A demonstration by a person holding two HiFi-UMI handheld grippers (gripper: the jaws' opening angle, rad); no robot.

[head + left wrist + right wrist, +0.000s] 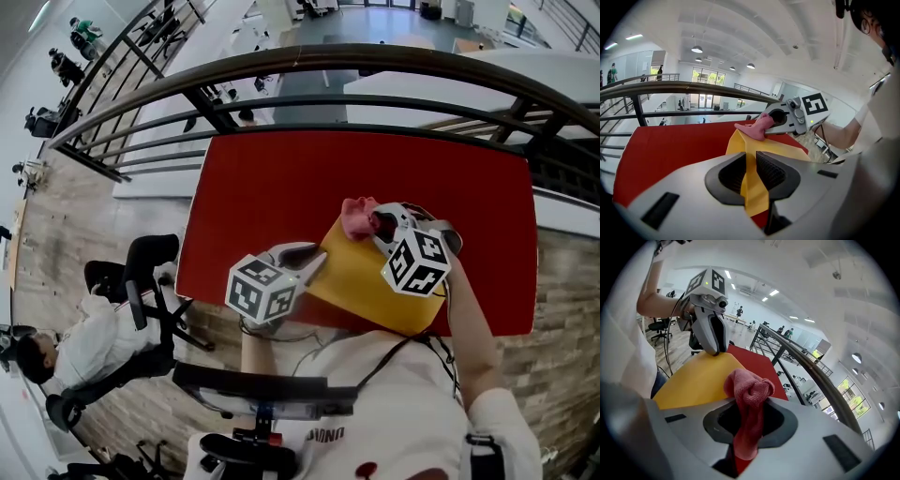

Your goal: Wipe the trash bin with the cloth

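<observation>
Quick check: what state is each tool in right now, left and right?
Left tool: closed on the yellow trash bin at its edge.
Right tool: closed on the pink cloth.

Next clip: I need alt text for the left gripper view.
The left tongs are clamped on the near edge of a yellow trash bin. At the bin's far edge, the right tongs hold a pink cloth. A red table and a metal railing lie beyond.
</observation>
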